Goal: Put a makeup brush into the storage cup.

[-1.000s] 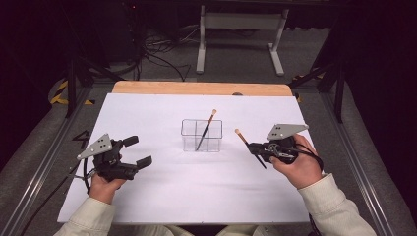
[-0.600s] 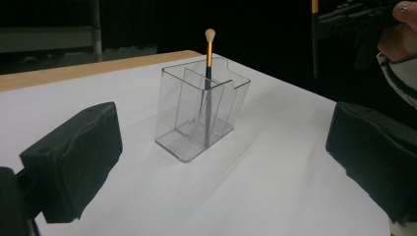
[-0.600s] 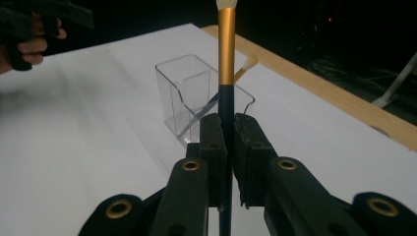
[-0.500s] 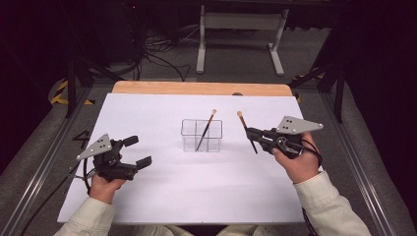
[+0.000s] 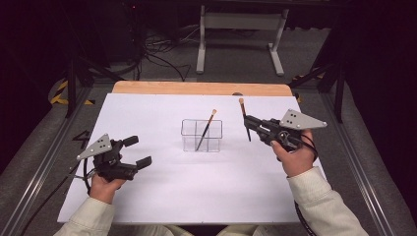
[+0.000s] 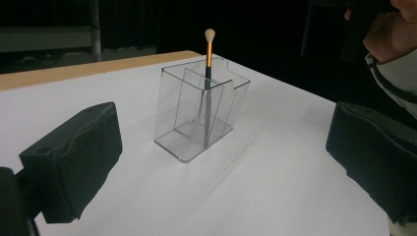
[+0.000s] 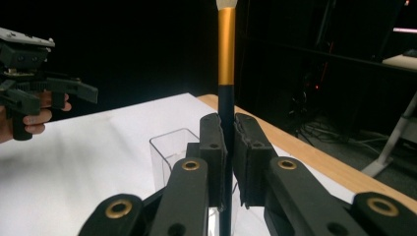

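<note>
A clear acrylic holder [image 5: 201, 136] with compartments stands mid-table on the white sheet. One brush [image 5: 206, 129] with an orange ferrule leans inside it, also in the left gripper view as brush [image 6: 208, 64] in holder [image 6: 196, 118]. My right gripper [image 5: 251, 124] is just right of the holder and above the table, shut on a second brush [image 5: 243, 115] held nearly upright with its bristles up. In the right gripper view the jaws [image 7: 227, 147] pinch that brush's dark handle [image 7: 226, 49], with the holder [image 7: 169, 147] below. My left gripper [image 5: 137, 151] rests open at front left with nothing between its fingers.
The white sheet [image 5: 147, 196] covers the table, with a wooden strip [image 5: 201, 88] along the far edge. Behind the table a metal stand [image 5: 241, 29] and cables lie on the floor. Metal rails run along both table sides.
The right gripper has turned and lifted slightly, swinging its brush from a slant to nearly upright and a little closer to the holder. The left gripper has not moved.
</note>
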{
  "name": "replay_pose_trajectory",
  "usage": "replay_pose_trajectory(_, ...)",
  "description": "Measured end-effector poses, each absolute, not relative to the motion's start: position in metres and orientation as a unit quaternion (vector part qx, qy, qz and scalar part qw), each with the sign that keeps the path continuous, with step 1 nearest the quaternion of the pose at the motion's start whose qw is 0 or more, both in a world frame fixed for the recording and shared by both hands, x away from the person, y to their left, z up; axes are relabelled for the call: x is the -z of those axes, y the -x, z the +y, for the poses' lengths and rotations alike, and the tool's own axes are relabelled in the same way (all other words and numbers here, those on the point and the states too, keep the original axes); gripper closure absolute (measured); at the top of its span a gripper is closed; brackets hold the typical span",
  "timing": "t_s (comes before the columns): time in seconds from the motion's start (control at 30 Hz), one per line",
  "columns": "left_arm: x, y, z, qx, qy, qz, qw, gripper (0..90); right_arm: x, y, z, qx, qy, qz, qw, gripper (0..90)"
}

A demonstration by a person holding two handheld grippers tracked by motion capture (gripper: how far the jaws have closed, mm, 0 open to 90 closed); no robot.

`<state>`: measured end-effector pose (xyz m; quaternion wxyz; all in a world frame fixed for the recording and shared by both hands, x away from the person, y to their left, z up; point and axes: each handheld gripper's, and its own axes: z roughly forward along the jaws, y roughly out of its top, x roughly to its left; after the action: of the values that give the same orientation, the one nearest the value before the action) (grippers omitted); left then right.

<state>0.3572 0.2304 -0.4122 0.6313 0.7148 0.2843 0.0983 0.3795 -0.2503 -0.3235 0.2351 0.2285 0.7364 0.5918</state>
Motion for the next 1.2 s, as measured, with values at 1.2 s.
replay_pose_trajectory(1.2,0.415,-0.358,0.230,-0.096,-0.713,0.283,0.634,1.2,0.332,-0.410,-0.232,-0.654,-0.227,0.685,0.227,83.5)
